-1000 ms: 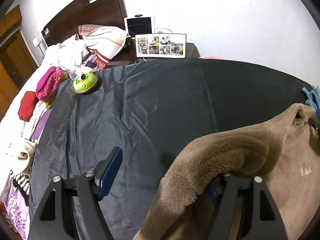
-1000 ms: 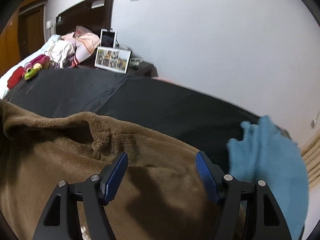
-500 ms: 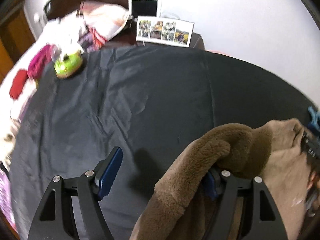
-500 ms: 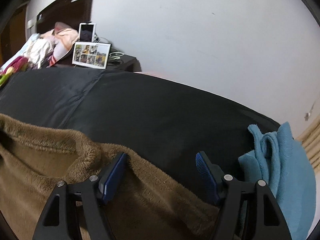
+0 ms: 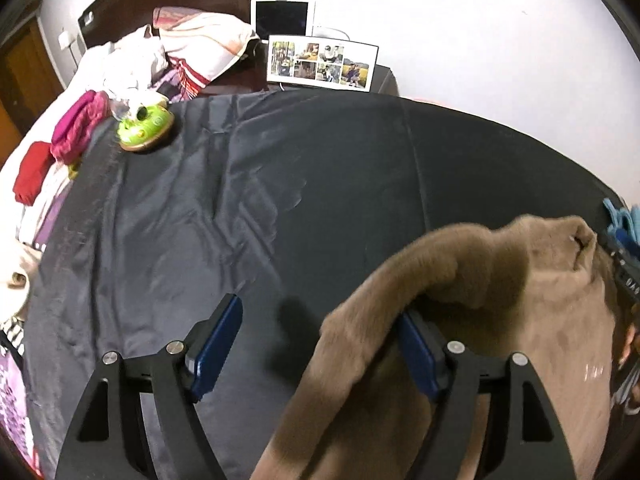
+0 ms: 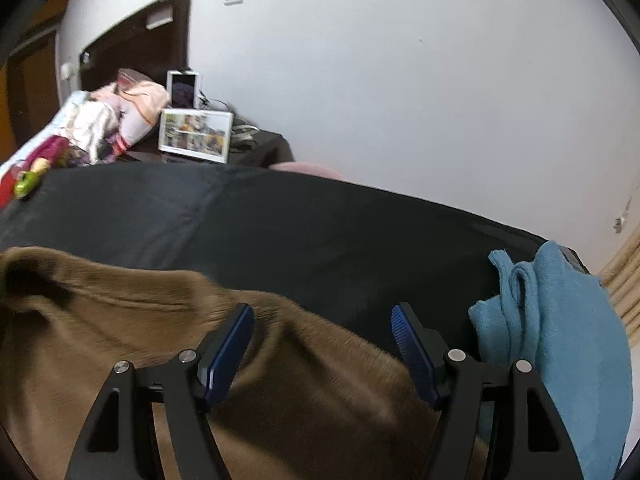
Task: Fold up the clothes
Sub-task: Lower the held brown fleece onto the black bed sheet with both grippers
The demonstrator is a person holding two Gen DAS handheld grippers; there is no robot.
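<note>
The left tongs (image 5: 320, 344) are spread wide, gripping nothing; a fold of the brown fleece (image 5: 460, 280) is draped over their right finger (image 5: 420, 356), while the left finger (image 5: 218, 344) hangs bare over the black sheet (image 5: 240, 200). The fleece spills down beneath and to the right of those tongs. The right tongs (image 6: 324, 352) are likewise parted and clasp nothing; the fleece (image 6: 300, 380) lies under and between their fingers, its edge running from the far left across to the right finger (image 6: 412, 352), and whether the left finger (image 6: 228, 348) touches the pile cannot be told. Just right of the right tongs sits a blue cloth (image 6: 560, 328), bunched on the sheet's (image 6: 320, 232) edge. Far ahead and left of the left tongs are a green toy (image 5: 144, 128), a pink garment (image 5: 78, 128), a red one (image 5: 32, 176), a photo frame (image 5: 322, 62) and a tablet (image 5: 282, 20) against the wall.
</note>
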